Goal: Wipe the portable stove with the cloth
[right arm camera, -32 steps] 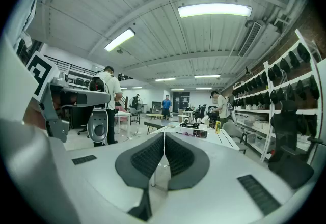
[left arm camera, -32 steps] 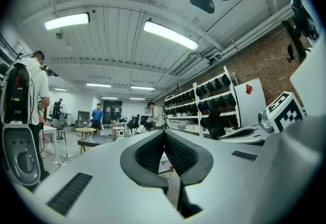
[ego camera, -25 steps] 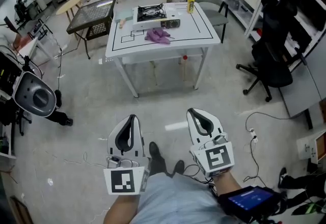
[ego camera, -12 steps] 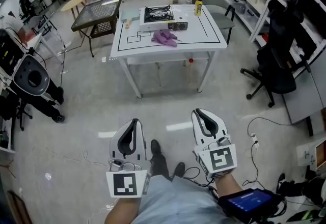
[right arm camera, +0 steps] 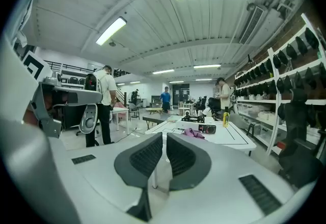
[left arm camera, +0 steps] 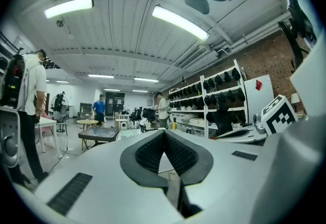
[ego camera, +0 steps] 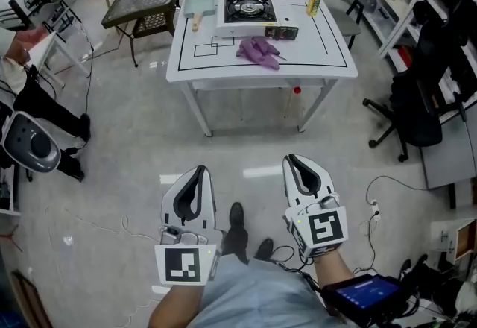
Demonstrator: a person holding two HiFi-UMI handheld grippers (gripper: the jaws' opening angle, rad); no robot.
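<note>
Well ahead of the person, the white surface (ego camera: 332,58) stands on the pale floor (ego camera: 134,140), marked with black lines. On its far side sits the portable stove (ego camera: 250,10). Low in the head view, the left tool (ego camera: 198,170) and right tool (ego camera: 292,160) hang side by side above the floor, well apart from the surface, each clenched on nothing. The purple cloth (ego camera: 258,49) lies crumpled just in front of the stove, and a yellow bottle (ego camera: 314,2) stands near the stove's right.

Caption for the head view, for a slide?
Left gripper and right gripper, shut and empty, above the floor, short of the white table with portable stove, purple cloth, yellow bottle.
</note>
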